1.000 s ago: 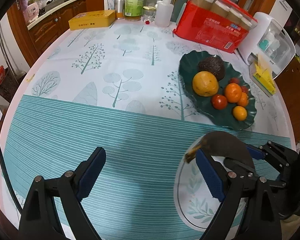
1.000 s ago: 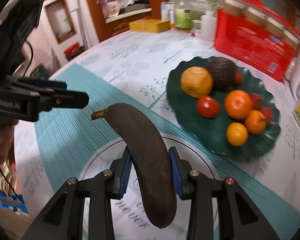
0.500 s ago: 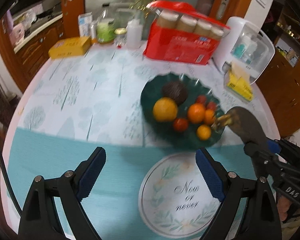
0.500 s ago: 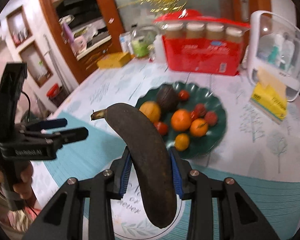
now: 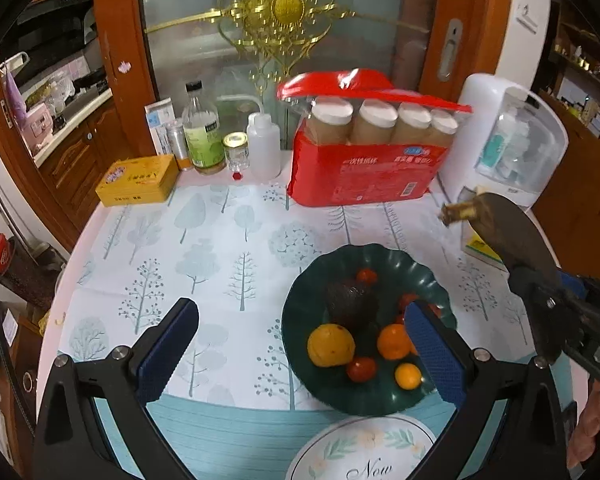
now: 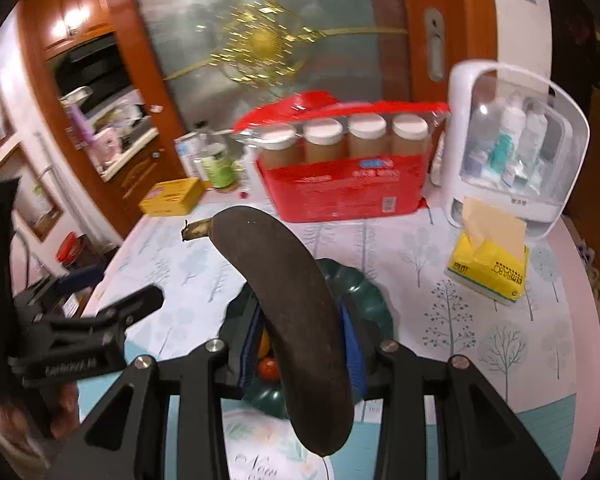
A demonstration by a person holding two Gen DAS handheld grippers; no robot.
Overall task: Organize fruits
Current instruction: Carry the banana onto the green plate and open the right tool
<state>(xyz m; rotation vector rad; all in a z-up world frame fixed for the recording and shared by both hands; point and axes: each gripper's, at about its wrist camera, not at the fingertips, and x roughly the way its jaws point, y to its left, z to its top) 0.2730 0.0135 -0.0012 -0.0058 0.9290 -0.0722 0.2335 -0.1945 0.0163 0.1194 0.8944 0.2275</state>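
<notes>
Right gripper [image 6: 302, 344]: jaws clenched on the banana [image 6: 296, 312], blue pads pressed to both its flanks.
Banana: almost wholly dark brown, matte skin, curved; stub stem pointing up and left; held in the air above the green plate [image 6: 364, 292], touching nothing else.
Left gripper [image 5: 300, 344]: jaws released and wide apart, nothing between them; blue textured pads on black arms.
Green plate: dark, glossy, scalloped rim; stands near the table's front right edge, just behind the round printed placemat [image 5: 364, 452].
On the plate: large yellow-orange fruit [image 5: 331, 345], dark rough avocado [image 5: 351, 300], orange [image 5: 394, 341], small yellow-orange fruit [image 5: 408, 376], red tomato [image 5: 362, 369], another red one [image 5: 367, 276] at the back rim.
In the way: from the right wrist, the banana and pads cover most of the plate; from the left wrist, the left gripper's right pad covers the plate's right side.
Table's back edge: yellow tin [image 5: 138, 180], green-labelled bottle [image 5: 202, 132], small jar [image 5: 236, 151], white squeeze bottle [image 5: 263, 146], red pack of paper cups [image 5: 366, 156].
Back right corner: white clear-fronted cabinet [image 6: 516, 148]; yellow tissue pack [image 6: 490, 258] just in front of it.
Tablecloth [image 5: 220, 248]: white with pale tree print, teal striped band along the front.
Hard to make out: red pieces at the plate's right side; right-wrist background blurred.
</notes>
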